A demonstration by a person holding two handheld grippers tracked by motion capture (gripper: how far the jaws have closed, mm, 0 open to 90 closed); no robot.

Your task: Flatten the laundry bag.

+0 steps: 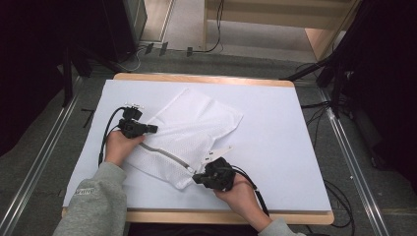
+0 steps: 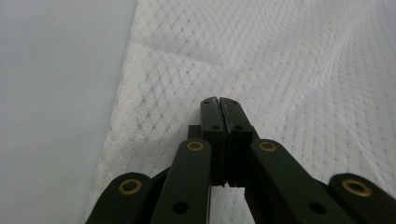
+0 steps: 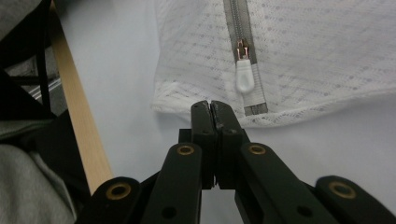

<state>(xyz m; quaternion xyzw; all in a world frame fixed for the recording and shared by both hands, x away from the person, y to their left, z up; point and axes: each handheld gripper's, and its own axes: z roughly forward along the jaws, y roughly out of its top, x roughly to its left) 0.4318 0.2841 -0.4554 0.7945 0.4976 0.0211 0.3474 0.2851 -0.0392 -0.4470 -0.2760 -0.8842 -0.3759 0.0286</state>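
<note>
A white mesh zip bag [image 1: 189,128] lies flat on the white table top [image 1: 275,147]. Its grey zipper [image 1: 164,155] runs along the near edge, and the white pull tab [image 3: 244,79] sits at the zipper's end by the bag's corner. My left gripper [image 1: 150,129] rests shut over the bag's left part, its tips [image 2: 218,100] above the mesh [image 2: 280,70] with nothing seen between them. At the bag's near corner my right gripper [image 1: 196,178] is also shut, its tips [image 3: 211,103] at the hem just left of the pull tab.
A small white label [image 1: 219,151] sticks out from the bag's right edge. The table's wooden front edge [image 1: 196,216] runs close behind my right hand. Cables [image 1: 339,196] lie on the floor to the right.
</note>
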